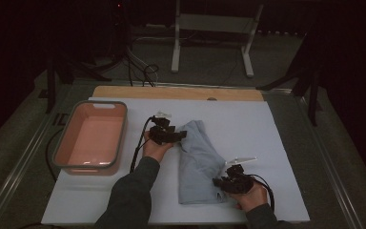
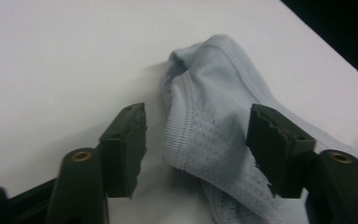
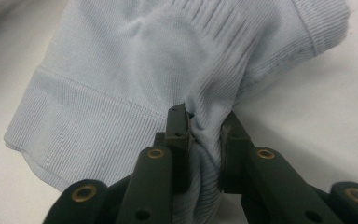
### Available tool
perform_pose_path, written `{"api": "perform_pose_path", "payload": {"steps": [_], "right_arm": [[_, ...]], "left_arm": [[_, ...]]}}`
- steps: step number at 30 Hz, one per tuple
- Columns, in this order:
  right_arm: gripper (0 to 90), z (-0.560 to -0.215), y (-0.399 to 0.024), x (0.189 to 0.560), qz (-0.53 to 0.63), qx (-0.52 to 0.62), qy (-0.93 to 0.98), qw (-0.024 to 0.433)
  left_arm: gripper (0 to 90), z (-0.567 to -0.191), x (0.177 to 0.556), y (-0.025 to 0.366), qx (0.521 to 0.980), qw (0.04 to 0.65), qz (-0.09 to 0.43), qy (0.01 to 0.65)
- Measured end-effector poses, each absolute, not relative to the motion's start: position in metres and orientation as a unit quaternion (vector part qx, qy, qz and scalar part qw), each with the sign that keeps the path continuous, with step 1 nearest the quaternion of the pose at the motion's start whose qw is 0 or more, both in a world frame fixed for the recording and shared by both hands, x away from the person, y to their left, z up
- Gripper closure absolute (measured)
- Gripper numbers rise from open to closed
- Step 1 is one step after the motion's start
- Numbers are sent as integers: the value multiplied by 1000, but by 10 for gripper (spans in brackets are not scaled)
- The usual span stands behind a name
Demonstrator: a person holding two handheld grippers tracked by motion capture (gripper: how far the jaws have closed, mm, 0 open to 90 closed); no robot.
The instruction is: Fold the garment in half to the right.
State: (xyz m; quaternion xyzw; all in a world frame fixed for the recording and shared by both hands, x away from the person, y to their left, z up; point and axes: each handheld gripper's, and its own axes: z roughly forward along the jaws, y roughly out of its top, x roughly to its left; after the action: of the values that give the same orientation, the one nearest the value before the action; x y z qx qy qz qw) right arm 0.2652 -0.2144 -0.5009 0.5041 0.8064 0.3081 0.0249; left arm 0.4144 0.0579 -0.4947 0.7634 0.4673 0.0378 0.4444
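Right gripper (image 3: pixel 205 133): I'm clamped on the near hem of the shirt (image 1: pixel 198 164), pinning it to the mat (image 1: pixel 276 143)
Left gripper (image 2: pixel 196 135): jaws apart, straddling the far ribbed edge, lining up a pinch for folding

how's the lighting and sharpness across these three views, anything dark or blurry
High view: dim overall, black surroundings, soft detail; the white table and pink tub stand out. Left gripper view: the garment is fairly sharp, near jaws soft, with a faint shadow beside the cloth. Right gripper view: evenly lit, knit ribs crisp, jaws slightly soft.
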Motion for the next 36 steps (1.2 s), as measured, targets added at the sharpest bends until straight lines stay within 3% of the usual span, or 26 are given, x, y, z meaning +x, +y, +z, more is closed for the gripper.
{"api": "perform_pose_path", "payload": {"steps": [2,5,7,22,25,28,31,32,33,36], "right_arm": [[779,-501,-214,265,308,504,806,24],[779,-501,-215,265,308,504,807,24],[779,-501,-214,265,307,504,807,25],[783,-499,-212,265,300,497,813,30],[783,-499,-212,265,300,498,813,30],[782,-499,-212,265,301,498,813,32],[782,-499,-212,265,301,498,813,32],[782,-499,-212,264,301,499,812,31],[781,-499,-212,264,301,500,811,31],[781,-499,-212,264,301,501,811,31]], "left_arm": [[503,-496,416,56,768,435,34,469],[749,-492,419,52,777,425,38,463],[806,-487,420,50,774,434,39,460],[825,-456,434,44,752,449,79,475],[732,-459,434,41,754,450,73,473],[479,-460,432,40,750,453,71,476],[442,-458,430,40,749,458,75,473],[327,-457,429,40,750,459,76,470],[289,-456,428,40,751,460,76,468],[254,-454,426,39,751,464,76,464]]}}
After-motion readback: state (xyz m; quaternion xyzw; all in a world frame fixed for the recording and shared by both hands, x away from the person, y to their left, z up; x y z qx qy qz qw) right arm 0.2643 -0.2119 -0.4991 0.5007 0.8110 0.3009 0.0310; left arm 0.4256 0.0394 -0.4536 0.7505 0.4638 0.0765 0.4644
